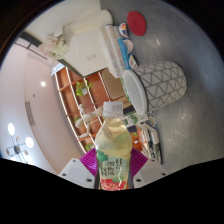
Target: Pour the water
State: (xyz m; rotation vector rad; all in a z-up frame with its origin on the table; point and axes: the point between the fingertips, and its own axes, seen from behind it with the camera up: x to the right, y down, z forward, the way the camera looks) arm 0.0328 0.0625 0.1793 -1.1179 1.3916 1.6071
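A clear plastic bottle (113, 145) with a pale yellow-green label and a red band at its base stands between my fingers, and both purple pads (90, 160) press on its sides. My gripper (113, 165) is shut on the bottle and holds it lifted and tilted, so the room beyond looks rotated. The bottle's neck and cap (112, 108) point away from me toward the shelves. No cup or glass shows clearly.
Beyond the bottle stands a wooden shelf unit (92, 88) with small items. A white patterned basket (160, 80) sits on the grey floor, with a red round object (135, 20) farther off. White furniture (90, 40) lies behind.
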